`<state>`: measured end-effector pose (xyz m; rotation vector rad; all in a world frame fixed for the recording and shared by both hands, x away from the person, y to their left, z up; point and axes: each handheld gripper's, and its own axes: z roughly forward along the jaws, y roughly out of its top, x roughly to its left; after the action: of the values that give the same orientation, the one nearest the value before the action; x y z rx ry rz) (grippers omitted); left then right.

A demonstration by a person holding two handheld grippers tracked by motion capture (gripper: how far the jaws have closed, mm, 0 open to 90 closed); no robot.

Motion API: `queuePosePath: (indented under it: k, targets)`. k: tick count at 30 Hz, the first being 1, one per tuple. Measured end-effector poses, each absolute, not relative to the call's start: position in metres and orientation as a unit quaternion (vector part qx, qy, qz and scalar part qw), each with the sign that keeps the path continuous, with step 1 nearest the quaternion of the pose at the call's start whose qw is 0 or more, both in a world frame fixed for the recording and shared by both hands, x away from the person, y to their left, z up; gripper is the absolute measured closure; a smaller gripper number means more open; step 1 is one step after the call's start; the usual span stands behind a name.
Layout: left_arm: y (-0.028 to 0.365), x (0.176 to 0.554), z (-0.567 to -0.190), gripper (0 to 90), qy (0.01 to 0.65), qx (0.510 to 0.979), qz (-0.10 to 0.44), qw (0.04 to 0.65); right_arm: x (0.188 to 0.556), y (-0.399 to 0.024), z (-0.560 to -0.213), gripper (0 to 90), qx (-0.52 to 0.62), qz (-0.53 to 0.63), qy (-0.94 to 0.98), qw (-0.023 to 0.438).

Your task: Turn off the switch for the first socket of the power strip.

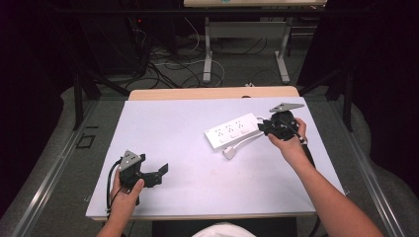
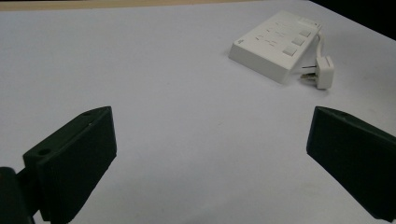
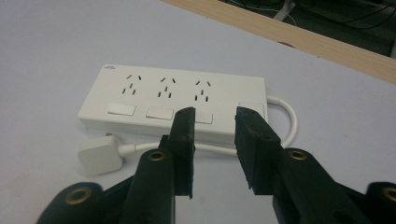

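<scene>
1. High view first: nearest to us, our left gripper (image 1: 159, 174) sits low at the near left of the white table (image 1: 173, 133), gripped in our left hand (image 1: 127, 190), with its grey plate on top and its cable looping beside the wrist.
2. Its jaws stand wide apart with nothing between them; in the left gripper view only bare table surface lies in the gap.
3. Farther out and to the right, our right hand (image 1: 289, 140) holds our right gripper (image 1: 263, 127) just off the right end of the power strip (image 1: 232, 130), pointing toward it.
4. In the right gripper view those jaws are narrow, a slim gap left between the pads, and they clasp nothing; we see no contact with the strip.
5. The power strip lies flat on the table, right of centre, well apart from the left gripper, with three sockets and a row of switches on top.
6. Its white plug (image 3: 99, 157) rests on the table just beside the strip's near long edge, joined by a white cord (image 3: 286, 122) that loops round the right end.
7. Beyond the white surface, the table's wooden edge (image 1: 212, 93) runs along the far side.
</scene>
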<state>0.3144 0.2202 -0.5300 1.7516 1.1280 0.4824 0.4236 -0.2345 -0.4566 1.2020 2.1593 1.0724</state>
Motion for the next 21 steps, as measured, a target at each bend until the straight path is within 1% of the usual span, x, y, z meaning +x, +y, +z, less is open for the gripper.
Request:
queuePosePath:
  k: [5, 11, 14, 21]
  targets:
    - [0.220, 0.315, -0.530, 1.4, 0.462, 0.718, 0.198, 0.481, 0.432, -0.230, -0.458, 76.3, 0.435, 0.384, 0.785, 0.217]
    - [0.220, 0.315, -0.530, 1.4, 0.462, 0.719, 0.198, 0.481, 0.440, -0.224, -0.461, 78.5, 0.441, 0.376, 0.788, 0.209]
    - [0.220, 0.315, -0.530, 1.4, 0.462, 0.719, 0.197, 0.481, 0.446, -0.220, -0.462, 82.3, 0.442, 0.374, 0.790, 0.202]
    - [0.221, 0.315, -0.530, 1.4, 0.462, 0.719, 0.197, 0.480, 0.454, -0.213, -0.465, 85.7, 0.442, 0.370, 0.792, 0.199]
